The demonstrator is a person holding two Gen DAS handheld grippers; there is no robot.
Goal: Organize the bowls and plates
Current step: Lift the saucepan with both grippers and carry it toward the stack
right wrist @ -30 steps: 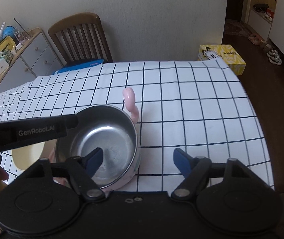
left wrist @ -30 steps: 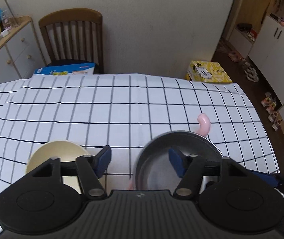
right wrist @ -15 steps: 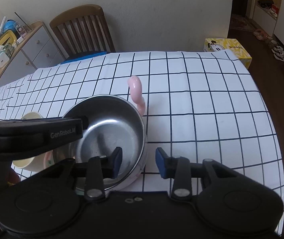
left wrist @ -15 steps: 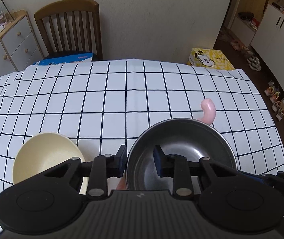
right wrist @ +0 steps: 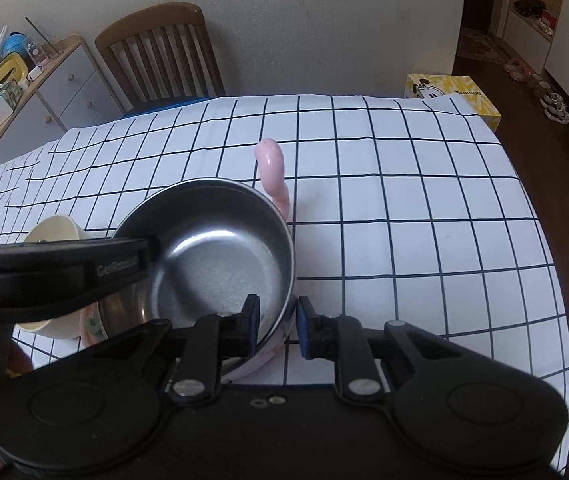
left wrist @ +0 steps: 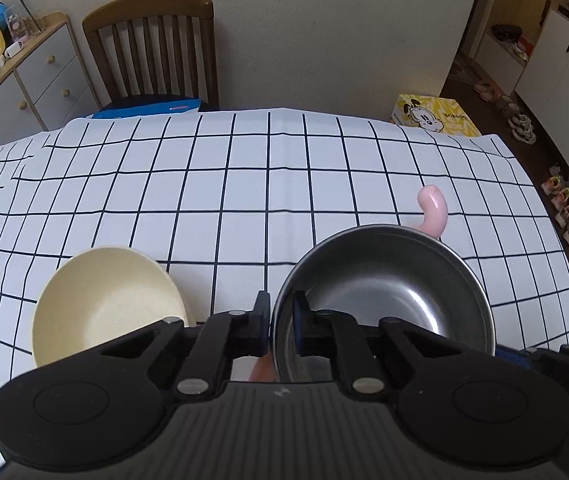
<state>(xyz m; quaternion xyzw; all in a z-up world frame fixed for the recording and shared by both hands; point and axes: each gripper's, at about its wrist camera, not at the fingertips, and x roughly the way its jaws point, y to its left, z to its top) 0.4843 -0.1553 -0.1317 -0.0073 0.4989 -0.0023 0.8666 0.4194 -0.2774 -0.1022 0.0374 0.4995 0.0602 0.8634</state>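
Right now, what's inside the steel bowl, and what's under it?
The steel bowl holds nothing; each gripper has one finger dipped inside the rim. Under it, a pink dish peeks out at the left, with its curved pink handle behind. The rest underneath is covered.

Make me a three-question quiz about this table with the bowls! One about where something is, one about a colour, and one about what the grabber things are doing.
1. Where is the cream bowl?
A. left of the metal bowl
B. inside the metal bowl
C. on the chair

2. What colour is the curved handle sticking up behind the metal bowl?
A. green
B. pink
C. black

3. What is the left gripper doing?
A. hanging open above the checked tablecloth
B. holding a spoon
C. clamped on the metal bowl's rim

Answers:
1 A, it sits beside the metal bowl in the left wrist view.
2 B, it is plainly pink.
3 C, one finger is inside the rim and one outside.
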